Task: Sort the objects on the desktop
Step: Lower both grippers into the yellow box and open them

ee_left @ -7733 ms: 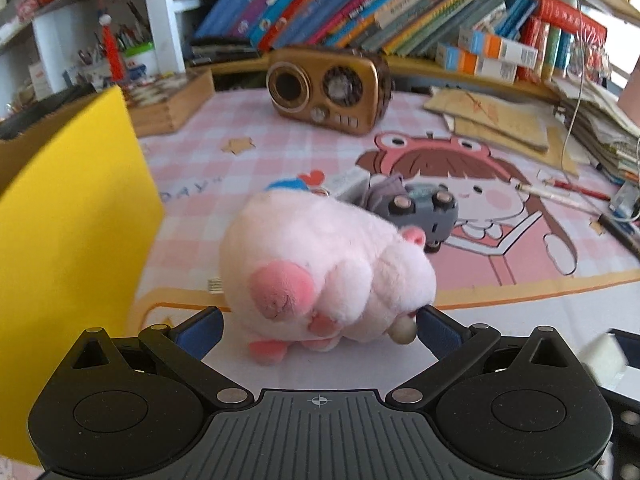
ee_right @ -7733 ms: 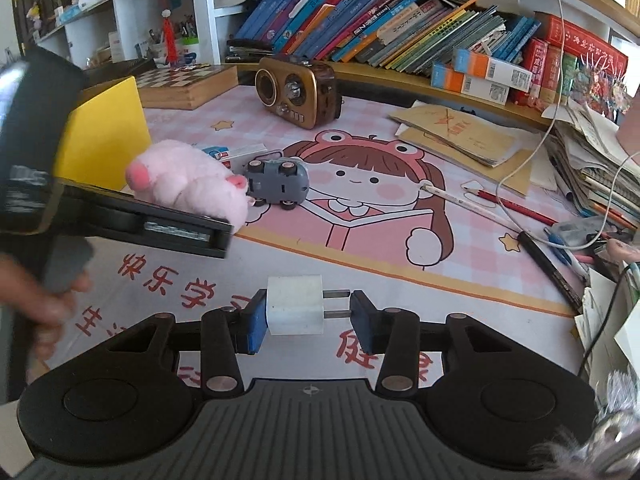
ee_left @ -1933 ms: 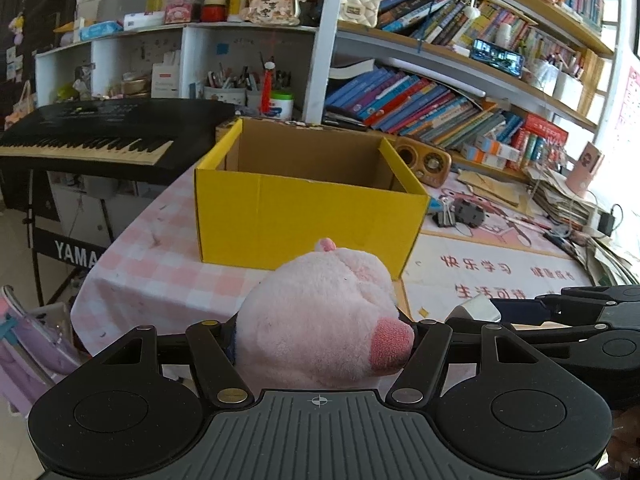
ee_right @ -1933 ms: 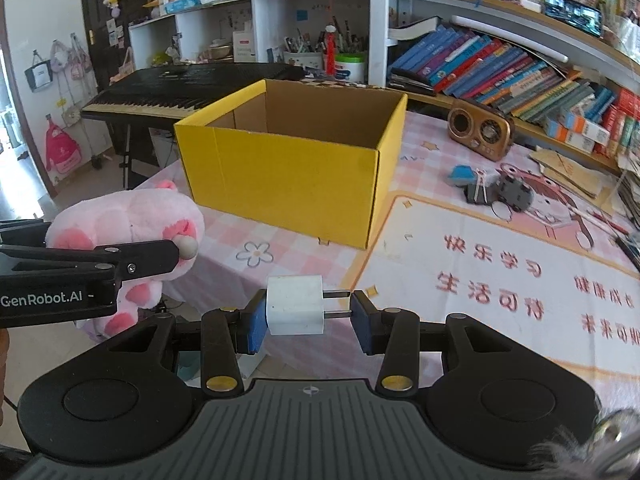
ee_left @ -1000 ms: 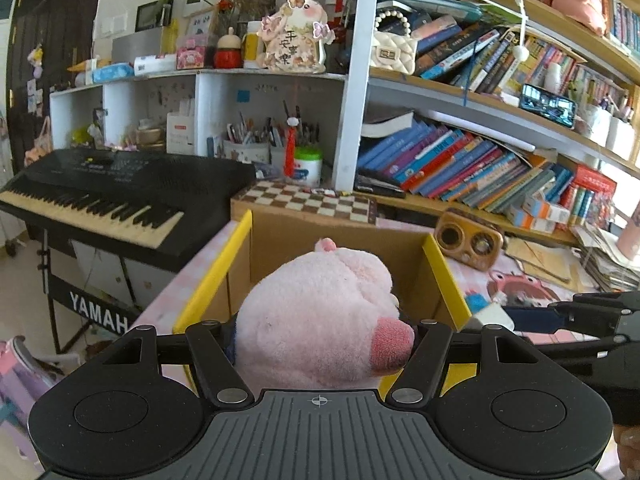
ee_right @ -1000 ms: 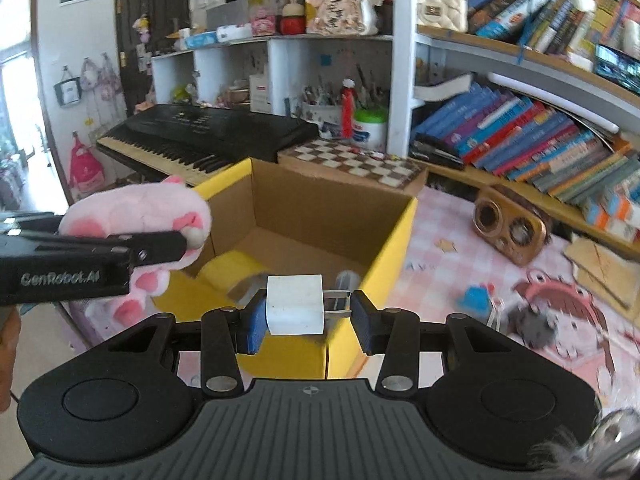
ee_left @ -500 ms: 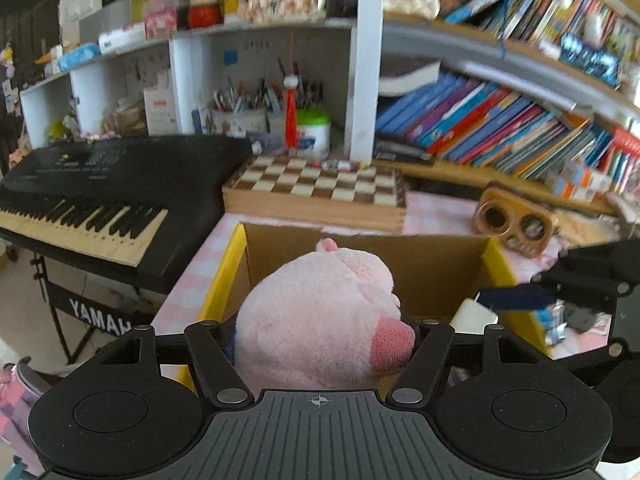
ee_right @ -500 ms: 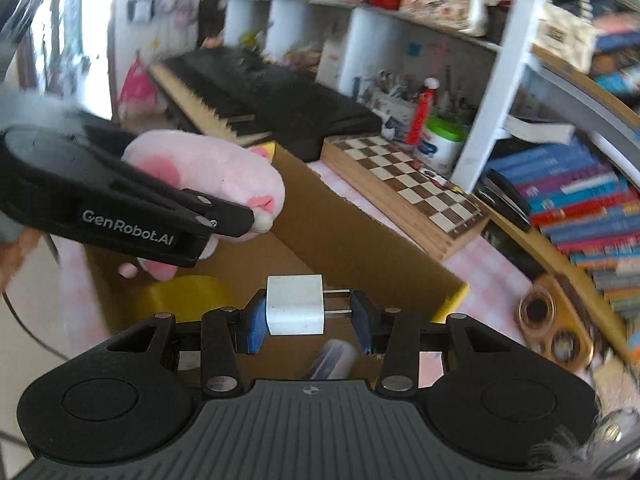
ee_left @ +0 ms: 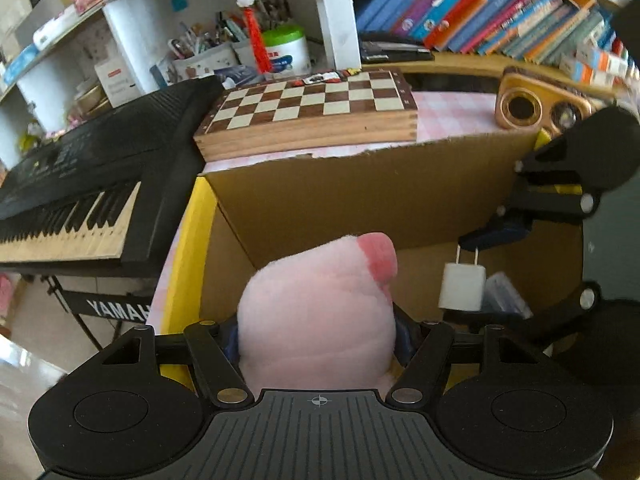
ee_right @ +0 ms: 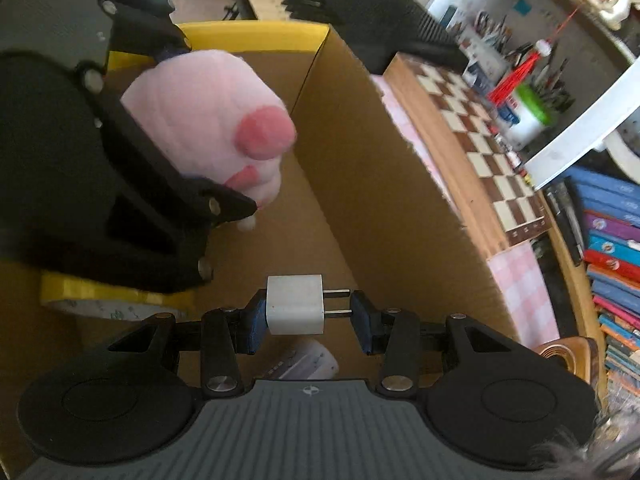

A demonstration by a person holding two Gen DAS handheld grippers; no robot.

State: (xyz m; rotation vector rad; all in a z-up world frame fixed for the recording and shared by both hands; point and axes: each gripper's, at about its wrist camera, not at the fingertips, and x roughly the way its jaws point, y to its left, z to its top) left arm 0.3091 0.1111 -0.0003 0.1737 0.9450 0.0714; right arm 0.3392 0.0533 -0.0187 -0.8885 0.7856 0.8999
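Observation:
My left gripper (ee_left: 318, 336) is shut on a pink plush pig (ee_left: 320, 320) and holds it over the open yellow cardboard box (ee_left: 360, 192). The pig also shows in the right wrist view (ee_right: 208, 120), inside the box mouth. My right gripper (ee_right: 308, 316) is shut on a white plug adapter (ee_right: 295, 304), prongs pointing right, held above the box's floor (ee_right: 296, 232). The adapter also shows in the left wrist view (ee_left: 462, 286), hanging from the right gripper's blue pads.
Inside the box lie a roll of yellow tape (ee_right: 104, 296) and a pale grey device (ee_right: 300, 360). Behind the box are a wooden chessboard (ee_left: 308, 112), a black keyboard (ee_left: 80, 184), a gold radio (ee_left: 540, 108) and shelves of books (ee_left: 480, 12).
Both grippers have moved forward and tilted down into the box mouth. The pig and the adapter now hang inside the box walls. Both grips are unchanged.

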